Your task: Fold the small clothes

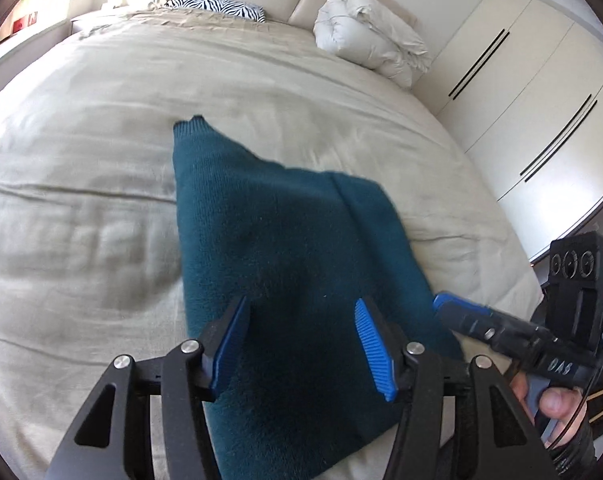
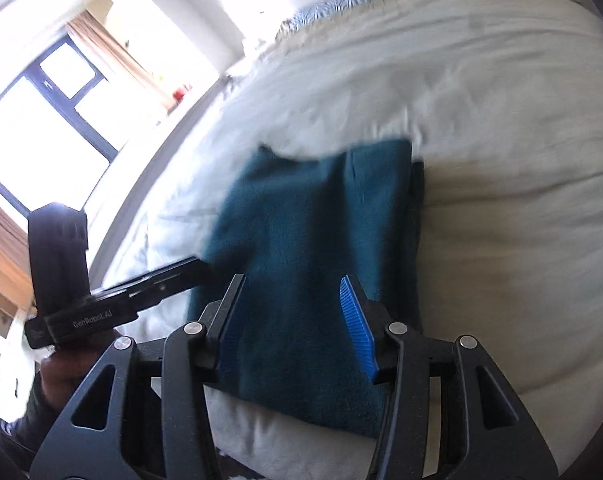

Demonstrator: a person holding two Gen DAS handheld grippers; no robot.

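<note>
A dark teal knitted garment [image 1: 285, 240] lies folded on the beige bed [image 1: 101, 140], one narrow end reaching away from me. My left gripper [image 1: 301, 320] is open just above its near part, blue pads apart, nothing between them. The right gripper shows at the right edge of the left wrist view [image 1: 453, 304], at the garment's near right edge. In the right wrist view the garment [image 2: 313, 232] lies under my open right gripper [image 2: 291, 300], with stacked layers showing along its right edge. The left gripper [image 2: 193, 268] points at the garment's left edge there.
A rolled white duvet [image 1: 369, 36] and a zebra-print pillow [image 1: 221, 6] lie at the head of the bed. White wardrobe doors [image 1: 533, 92] stand along the right. A window with curtains [image 2: 53, 108] is beyond the bed's left edge.
</note>
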